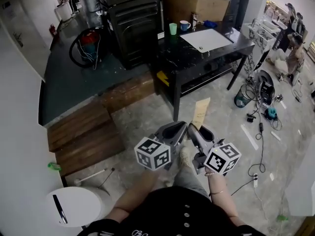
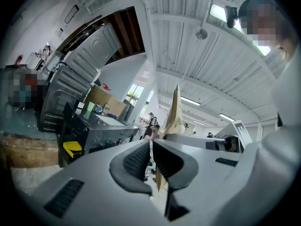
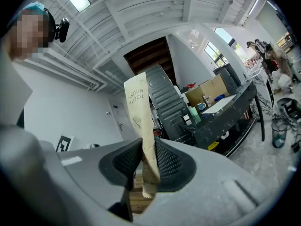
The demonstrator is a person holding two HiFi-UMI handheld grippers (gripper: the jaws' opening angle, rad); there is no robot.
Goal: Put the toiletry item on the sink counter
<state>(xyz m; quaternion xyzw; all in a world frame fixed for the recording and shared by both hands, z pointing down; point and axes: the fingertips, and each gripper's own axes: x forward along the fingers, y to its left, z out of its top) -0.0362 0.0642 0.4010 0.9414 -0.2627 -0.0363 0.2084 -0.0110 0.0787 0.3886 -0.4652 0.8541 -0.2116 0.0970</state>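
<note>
A flat brown paper toothbrush packet (image 1: 201,113) stands upright between the pads of my right gripper (image 1: 193,132), which is shut on its lower end. In the right gripper view the packet (image 3: 140,121) rises from my right gripper (image 3: 146,163) and reads "TOOTH BRUSH". My left gripper (image 1: 180,130) is close beside it on the left, shut and empty. In the left gripper view, my left gripper (image 2: 151,160) shows its pads nearly touching, with the packet (image 2: 176,109) just beyond. A dark marble counter (image 1: 216,53) stands ahead, well apart from both grippers.
On the counter lie a white sheet (image 1: 206,39), a green cup (image 1: 173,28), a mug (image 1: 184,25) and a cardboard box (image 1: 194,4). A black metal cabinet (image 1: 133,28) stands to its left. Wooden steps (image 1: 86,134) lie at left, cables (image 1: 261,107) at right, and a white round bin (image 1: 74,205) sits near left.
</note>
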